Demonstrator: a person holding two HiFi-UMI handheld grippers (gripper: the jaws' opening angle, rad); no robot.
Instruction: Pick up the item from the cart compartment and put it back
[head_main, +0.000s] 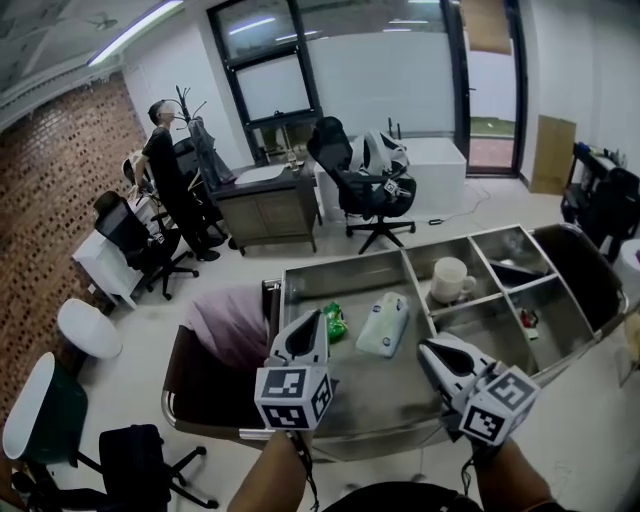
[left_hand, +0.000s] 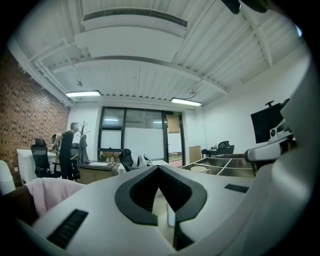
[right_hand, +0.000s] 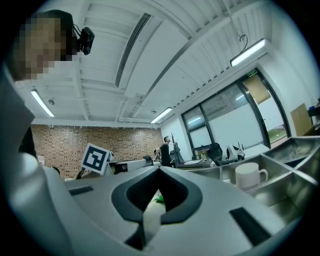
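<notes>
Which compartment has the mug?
The small far compartment just right of the big one; the mug stands alone there. The big one holds a green packet and a white pack.

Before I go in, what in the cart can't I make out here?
Red item in the right-hand compartment: head view, too small to identify.
Print on the white pack: head view, too small to read.
Green item: right gripper view, mostly hidden behind the shut right claw.

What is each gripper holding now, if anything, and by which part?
Nothing is held. The left gripper and the right gripper both have their jaws together and empty, by the cart.
</notes>
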